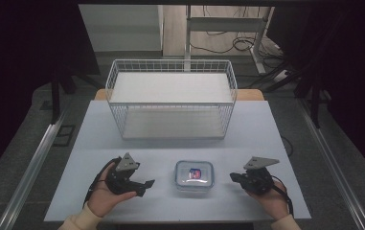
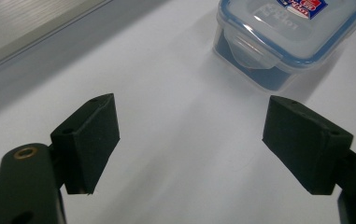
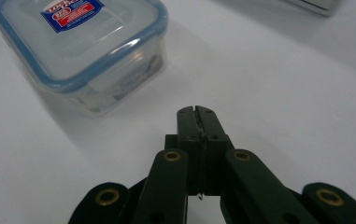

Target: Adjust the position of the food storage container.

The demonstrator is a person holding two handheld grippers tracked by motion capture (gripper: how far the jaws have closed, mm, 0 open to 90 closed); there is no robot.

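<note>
Container (image 1: 194, 175) sits on the table (image 1: 170, 129) between both tools: at three o'clock from the left gripper (image 1: 144, 185), jaws apart, and nine o'clock from the right gripper (image 1: 234, 177), jaws together

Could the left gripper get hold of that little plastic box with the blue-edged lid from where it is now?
Probably yes. The left gripper has its jaws wide apart and points toward the box, with bare table between them. Whether the gap spans the box is hard to tell.
</note>
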